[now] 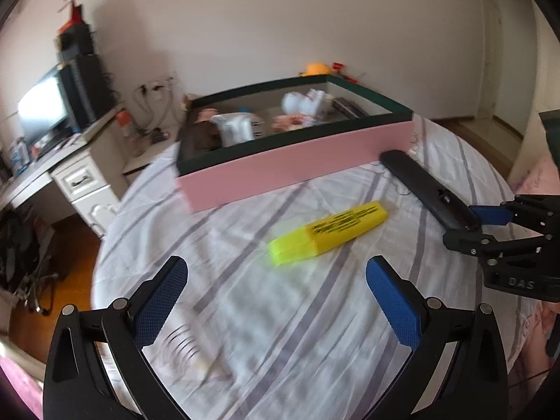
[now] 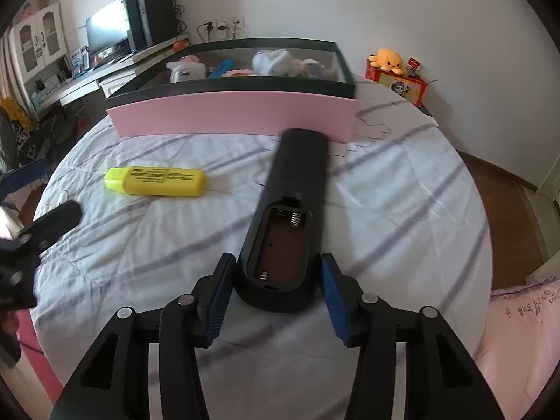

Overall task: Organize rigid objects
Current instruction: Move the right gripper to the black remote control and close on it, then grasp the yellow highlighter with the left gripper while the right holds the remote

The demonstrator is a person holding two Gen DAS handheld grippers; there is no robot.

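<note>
At bottom centre of the right view, the right claw [image 2: 276, 290] clamps the remote's [image 2: 292, 210] near end, battery bay up. The left claw [image 1: 276, 301] gapes, empty, above the cloth [image 1: 297, 332]; the marker [image 1: 329, 232] lies just beyond. The pink box [image 1: 297, 161] blocks the far side.

Soft daylight, motion blur, fisheye-warped edges

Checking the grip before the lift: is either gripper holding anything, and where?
The right gripper grips the black remote across its near end, beside the open battery bay. The left gripper holds nothing.
</note>
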